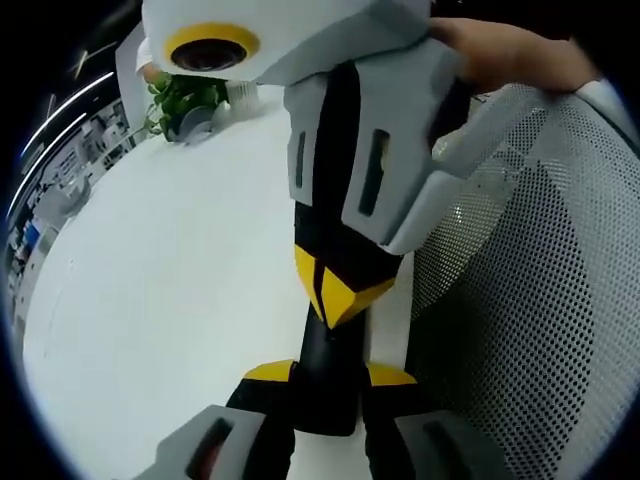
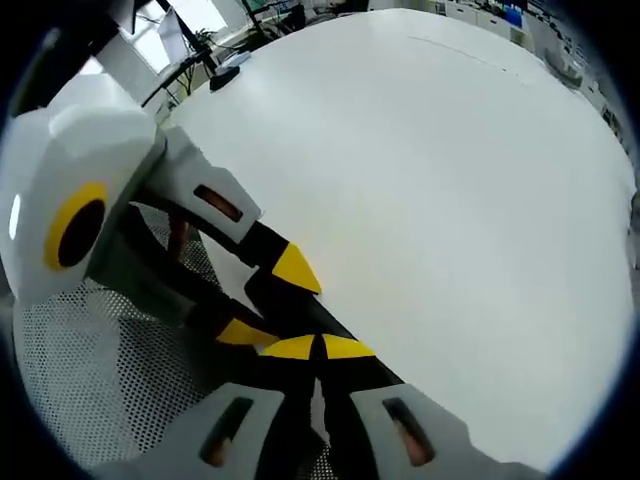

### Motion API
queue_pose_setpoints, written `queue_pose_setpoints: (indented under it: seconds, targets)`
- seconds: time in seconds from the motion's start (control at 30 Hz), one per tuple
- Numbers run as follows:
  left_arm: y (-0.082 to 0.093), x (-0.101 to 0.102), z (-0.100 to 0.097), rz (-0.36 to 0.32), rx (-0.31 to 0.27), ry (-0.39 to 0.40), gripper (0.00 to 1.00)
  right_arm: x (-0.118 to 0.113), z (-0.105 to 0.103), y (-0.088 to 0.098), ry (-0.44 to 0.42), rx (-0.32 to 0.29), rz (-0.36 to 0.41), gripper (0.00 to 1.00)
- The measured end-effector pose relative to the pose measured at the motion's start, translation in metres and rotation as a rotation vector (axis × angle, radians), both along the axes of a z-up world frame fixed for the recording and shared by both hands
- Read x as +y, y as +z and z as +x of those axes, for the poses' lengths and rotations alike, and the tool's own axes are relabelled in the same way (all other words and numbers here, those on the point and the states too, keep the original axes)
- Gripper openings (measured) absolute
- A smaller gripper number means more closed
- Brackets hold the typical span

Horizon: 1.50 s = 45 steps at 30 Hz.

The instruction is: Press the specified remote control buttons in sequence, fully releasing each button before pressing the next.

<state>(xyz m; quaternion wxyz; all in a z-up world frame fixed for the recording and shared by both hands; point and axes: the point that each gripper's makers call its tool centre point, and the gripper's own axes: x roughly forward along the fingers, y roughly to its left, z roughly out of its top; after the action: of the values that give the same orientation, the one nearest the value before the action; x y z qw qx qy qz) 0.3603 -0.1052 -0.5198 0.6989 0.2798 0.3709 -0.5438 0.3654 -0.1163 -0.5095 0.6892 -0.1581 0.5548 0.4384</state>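
A slim black remote control (image 1: 330,405) stands upright between the yellow-tipped jaws of my left gripper (image 1: 330,375), which is shut on it just above the white table (image 1: 180,300). My right gripper (image 1: 338,300) comes down from above with its yellow tips together on the remote's upper end. In the right gripper view my right gripper (image 2: 320,348) is shut, its tips against the remote control (image 2: 285,310). There my left gripper (image 2: 265,300) reaches in from the left, clamped across the remote. The buttons are hidden.
A grey mesh chair back (image 1: 540,300) stands close at the table's edge, and the mesh (image 2: 90,380) shows again under my left gripper. A potted green plant (image 1: 185,100) sits at the table's far side. A hand (image 1: 500,55) holds my right gripper.
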Motion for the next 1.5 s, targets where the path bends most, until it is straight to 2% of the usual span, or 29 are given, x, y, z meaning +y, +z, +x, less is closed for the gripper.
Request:
queue_pose_setpoints:
  seconds: [0.2,0.33,0.57,0.67,0.8,1.2,1.5]
  targets:
    - [0.000,0.000,0.000,-0.004,0.000,0.003,0.25,-0.001,0.001,-0.001,0.010,-0.013,-0.025,0.00]
    - [0.000,0.000,0.000,-0.005,0.001,0.004,0.25,-0.002,0.002,-0.001,-0.030,0.013,-0.003,0.00]
    - [-0.001,0.000,0.001,-0.007,0.000,0.007,0.25,-0.001,0.003,-0.001,-0.041,0.010,0.020,0.00]
    - [-0.001,0.000,0.001,-0.008,-0.001,0.008,0.25,-0.002,0.004,0.000,-0.091,0.041,0.036,0.00]
    - [0.000,0.000,0.000,-0.010,-0.001,0.010,0.25,-0.003,0.006,-0.002,-0.107,0.060,0.050,0.00]
    - [-0.001,0.000,0.000,-0.011,-0.001,0.011,0.25,0.009,-0.001,-0.002,-0.069,0.067,0.071,0.00]
    - [0.000,0.000,0.000,-0.007,0.000,0.012,0.25,0.008,-0.003,-0.001,-0.087,0.074,0.057,0.00]
